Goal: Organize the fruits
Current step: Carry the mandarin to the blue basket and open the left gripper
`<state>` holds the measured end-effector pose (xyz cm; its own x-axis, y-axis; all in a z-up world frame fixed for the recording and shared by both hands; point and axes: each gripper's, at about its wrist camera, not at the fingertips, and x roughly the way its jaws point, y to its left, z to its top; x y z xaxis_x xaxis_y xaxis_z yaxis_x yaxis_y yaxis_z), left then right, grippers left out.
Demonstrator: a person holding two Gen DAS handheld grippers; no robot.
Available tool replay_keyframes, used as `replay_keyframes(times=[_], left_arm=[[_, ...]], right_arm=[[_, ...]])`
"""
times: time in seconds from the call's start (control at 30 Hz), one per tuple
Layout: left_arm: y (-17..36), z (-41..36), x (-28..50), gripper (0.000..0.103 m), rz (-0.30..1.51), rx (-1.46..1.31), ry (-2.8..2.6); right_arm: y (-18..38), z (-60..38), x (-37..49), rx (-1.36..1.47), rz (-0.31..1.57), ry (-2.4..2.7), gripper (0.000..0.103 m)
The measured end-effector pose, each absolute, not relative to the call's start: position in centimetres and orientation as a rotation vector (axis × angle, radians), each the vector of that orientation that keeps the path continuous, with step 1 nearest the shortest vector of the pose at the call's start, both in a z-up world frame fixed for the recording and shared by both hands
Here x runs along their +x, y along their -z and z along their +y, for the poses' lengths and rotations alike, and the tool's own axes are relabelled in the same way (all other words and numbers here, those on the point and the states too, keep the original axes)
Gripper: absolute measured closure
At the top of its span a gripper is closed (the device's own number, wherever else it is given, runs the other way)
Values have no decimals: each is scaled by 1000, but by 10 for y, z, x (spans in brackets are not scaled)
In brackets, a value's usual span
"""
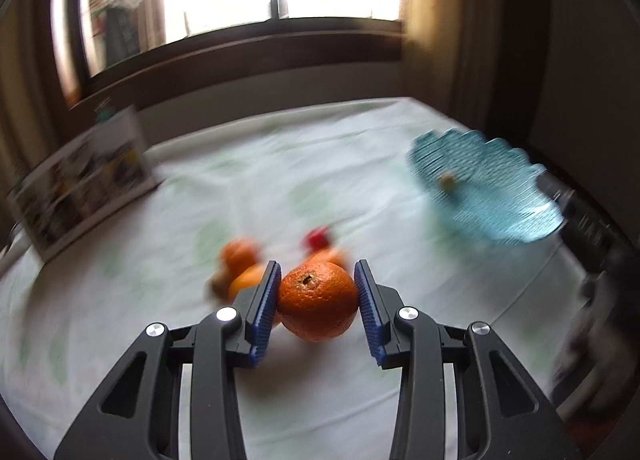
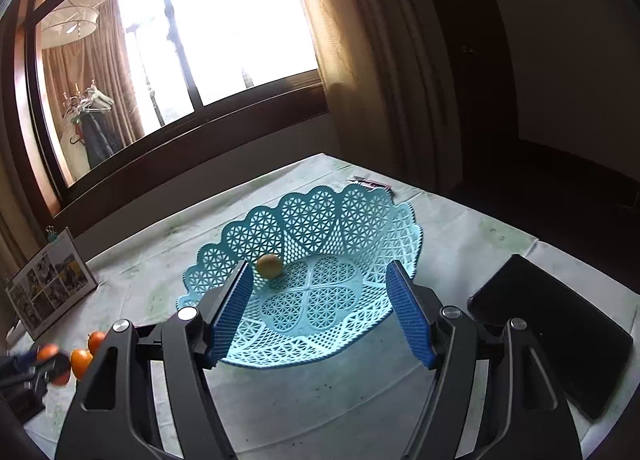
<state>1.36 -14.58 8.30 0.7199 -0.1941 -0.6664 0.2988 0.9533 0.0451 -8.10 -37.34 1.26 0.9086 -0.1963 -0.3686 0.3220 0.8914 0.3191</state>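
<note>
My left gripper [image 1: 317, 292] is shut on an orange [image 1: 318, 302] and holds it above the table. Behind it lie more oranges [image 1: 239, 256] and a small red fruit [image 1: 318, 238], all blurred. The light blue lattice basket [image 1: 496, 196] stands at the right with a small yellow fruit [image 1: 446, 180] inside. In the right wrist view my right gripper [image 2: 320, 300] is open and empty, just in front of the basket [image 2: 360, 220], which holds the yellow fruit [image 2: 269, 266]. Oranges [image 2: 80, 362] and the left gripper [image 2: 44, 372] show at the far left.
A photo card [image 1: 84, 180] leans at the back left of the white cloth-covered table [image 1: 360, 148]; it also shows in the right wrist view [image 2: 50, 288]. A black flat device [image 2: 556, 332] lies right of the basket. A window and curtains stand behind the table.
</note>
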Motion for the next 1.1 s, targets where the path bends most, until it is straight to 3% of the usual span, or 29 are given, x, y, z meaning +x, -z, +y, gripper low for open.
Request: replay_keyframes(times=[0.53,0.57,0.6,0.67,0.77,0.9,1.1], left_arm=[[-81,-262,81,64,716,105,531],[-80,-262,84,60,715,90,532],[-81,-261,85,42,708,78,532],[-84,-257,82,23,673,68,524],[-87,-251,80,22,642,85,504],[-90,-237,81,13,622,83,459],[-92,-217,81,12,621,79,395]], right_arm=[[-14,-388,-90,432,303,363,32],[-14,-388,-90,433,302,366,32],[-14,-389,-90,434,302,368,32],[-14,-390,-90,439,303,371,32],[-14,-390,-91,442,298,377,24],[-15,-388,-92,434,292,374,23],[-15,-385,-92,423,282,361,21]])
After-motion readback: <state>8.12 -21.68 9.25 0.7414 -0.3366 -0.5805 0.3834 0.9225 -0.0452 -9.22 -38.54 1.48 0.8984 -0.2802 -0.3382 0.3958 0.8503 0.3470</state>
